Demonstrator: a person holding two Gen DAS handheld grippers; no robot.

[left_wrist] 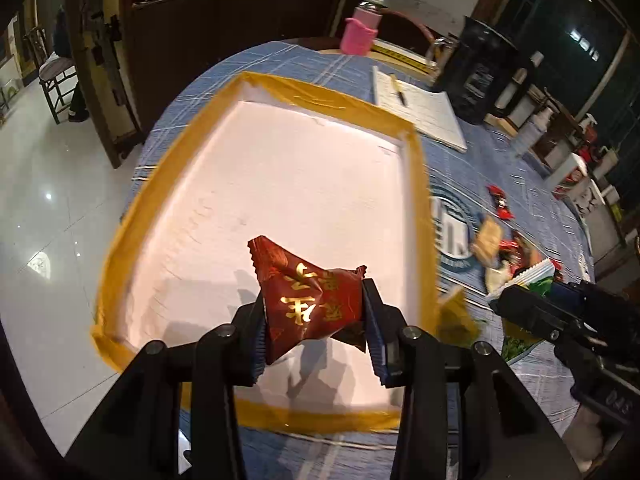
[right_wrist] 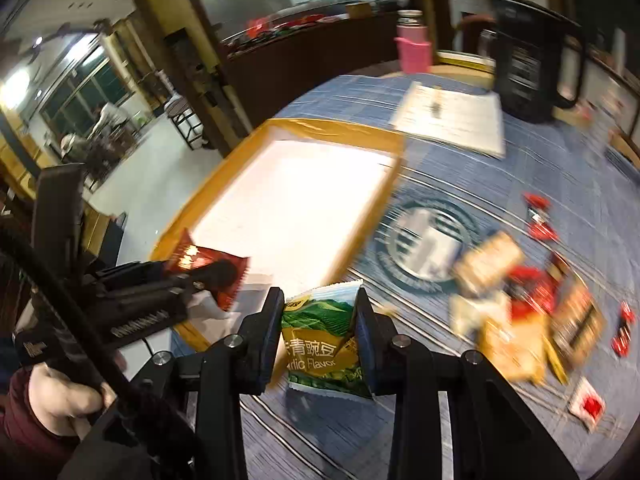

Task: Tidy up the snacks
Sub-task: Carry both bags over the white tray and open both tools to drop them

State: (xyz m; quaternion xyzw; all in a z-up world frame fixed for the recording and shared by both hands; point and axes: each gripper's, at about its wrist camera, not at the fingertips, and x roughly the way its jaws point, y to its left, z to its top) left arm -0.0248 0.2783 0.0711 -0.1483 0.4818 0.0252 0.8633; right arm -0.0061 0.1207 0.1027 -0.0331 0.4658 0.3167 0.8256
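Left gripper (left_wrist: 314,320) pinches a crinkly red foil candy (left_wrist: 308,300); right gripper (right_wrist: 320,336) clamps a glossy green pea packet (right_wrist: 320,344) beside the tray (left_wrist: 416,200).

Left gripper (left_wrist: 314,316) angled down, jaws clamped tight; right gripper (right_wrist: 320,336) same deal, also pinched on something.

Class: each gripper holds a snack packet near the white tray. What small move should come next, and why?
Probably lower the left gripper a little and release its red packet, since it already hangs over the tray, which shows no snacks yet. The right gripper, holding the green packet, is over the tablecloth beside the tray.
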